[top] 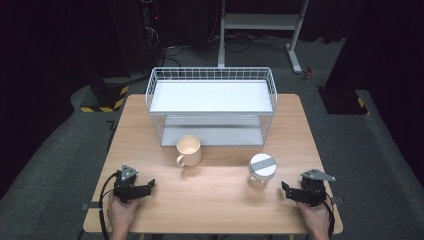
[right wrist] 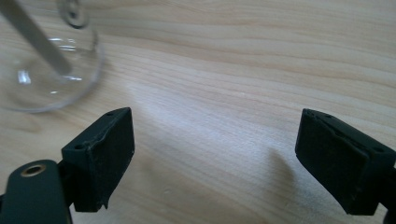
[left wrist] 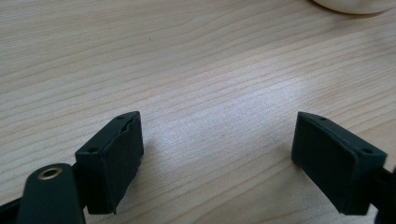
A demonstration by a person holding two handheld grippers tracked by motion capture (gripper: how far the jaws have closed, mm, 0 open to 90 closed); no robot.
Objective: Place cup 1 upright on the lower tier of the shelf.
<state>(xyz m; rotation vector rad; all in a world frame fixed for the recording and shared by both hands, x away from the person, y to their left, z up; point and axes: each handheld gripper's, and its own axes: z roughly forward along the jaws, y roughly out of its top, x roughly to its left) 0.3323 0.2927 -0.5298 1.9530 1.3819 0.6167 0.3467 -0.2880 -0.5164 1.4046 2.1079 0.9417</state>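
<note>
**Both grippers rest wide apart on the wooden table**

Your left gripper (top: 145, 187) lies on the pale, fine-grained wooden table (top: 215, 200), its flat black jaws spread wide with nothing between them. Beyond it stands a round cream mug (top: 189, 150) with a handle, just before the white wire rack (top: 211, 102). Further right stands a clear glass jar (top: 261, 170) with a grey lid. Your right gripper (top: 286, 189) lies near it, jaws also spread and empty.
</note>
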